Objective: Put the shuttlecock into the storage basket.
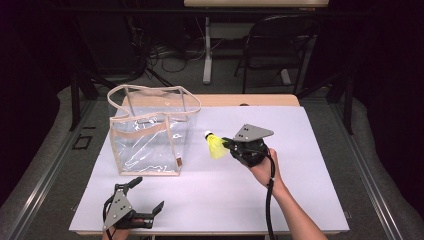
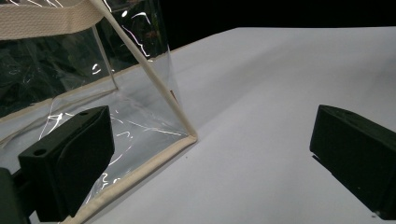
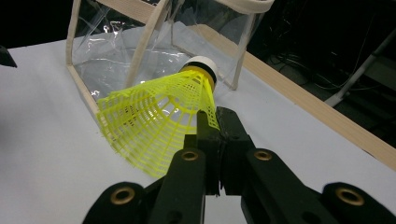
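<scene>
beside the bag (image 1: 150, 135), right tool (image 1: 227, 144) pinching shuttlecock (image 1: 215, 145) (skirt edge)

- Far left of table (image 1: 310, 200) blocked by upright clear bag (image 1: 150, 135), handles raised.
- Open white surface left free at right, centre and near edge.

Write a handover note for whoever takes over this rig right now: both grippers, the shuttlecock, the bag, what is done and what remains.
Right gripper: shut on the skirt edge of the yellow plastic mesh shuttlecock, held above the table, to the right of the bag.
Left gripper: open, holding nothing, low at the near table edge in front of the bag.
Clear plastic tote bag with beige trim: upright on the white table, top open, nothing seen inside.
Done: shuttlecock picked up.
Left, most likely: carry it over the opening and drop it in; the left gripper could steady the bag.
</scene>
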Tool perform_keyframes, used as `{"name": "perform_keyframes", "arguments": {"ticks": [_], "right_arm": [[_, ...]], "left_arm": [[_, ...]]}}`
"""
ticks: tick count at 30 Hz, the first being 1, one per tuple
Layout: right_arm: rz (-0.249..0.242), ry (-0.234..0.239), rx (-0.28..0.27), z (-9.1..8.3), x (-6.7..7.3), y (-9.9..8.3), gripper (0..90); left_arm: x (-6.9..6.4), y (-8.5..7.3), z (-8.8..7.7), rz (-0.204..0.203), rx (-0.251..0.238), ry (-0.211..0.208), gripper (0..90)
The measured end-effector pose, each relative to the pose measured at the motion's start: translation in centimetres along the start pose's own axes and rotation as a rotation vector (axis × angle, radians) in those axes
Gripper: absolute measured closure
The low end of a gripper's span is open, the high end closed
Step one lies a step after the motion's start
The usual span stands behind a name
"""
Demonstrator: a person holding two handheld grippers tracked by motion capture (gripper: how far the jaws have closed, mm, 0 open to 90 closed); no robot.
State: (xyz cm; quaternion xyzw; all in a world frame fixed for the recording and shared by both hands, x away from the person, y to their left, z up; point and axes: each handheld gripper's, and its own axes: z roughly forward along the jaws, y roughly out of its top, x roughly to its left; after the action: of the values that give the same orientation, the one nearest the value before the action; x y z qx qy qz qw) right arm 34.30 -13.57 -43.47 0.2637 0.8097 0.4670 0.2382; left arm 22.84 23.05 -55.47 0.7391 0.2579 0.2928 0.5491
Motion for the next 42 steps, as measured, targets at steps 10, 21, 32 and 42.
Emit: {"name": "perform_keyframes", "arguments": {"ticks": [10, 21, 32, 42], "right_arm": [[0.003, -0.007, -0.008, 0.1, -0.4, 0.9, 89.1], [0.006, -0.011, -0.014, 0.1, -0.7, 1.6, 89.1], [0.008, -0.012, -0.02, 0.1, -1.1, 2.2, 89.2], [0.008, -0.016, -0.022, 0.1, -1.4, 2.7, 89.2]], "left_arm": [[0.0, 0.0, 0.0, -0.002, -0.002, 0.001, 0.0], [0.0, 0.0, 0.0, 0.0, -0.001, 0.001, 0.0], [0.0, 0.0, 0.0, -0.001, 0.001, 0.0, 0.0], [0.0, 0.0, 0.0, 0.0, 0.002, 0.001, 0.0]]}}
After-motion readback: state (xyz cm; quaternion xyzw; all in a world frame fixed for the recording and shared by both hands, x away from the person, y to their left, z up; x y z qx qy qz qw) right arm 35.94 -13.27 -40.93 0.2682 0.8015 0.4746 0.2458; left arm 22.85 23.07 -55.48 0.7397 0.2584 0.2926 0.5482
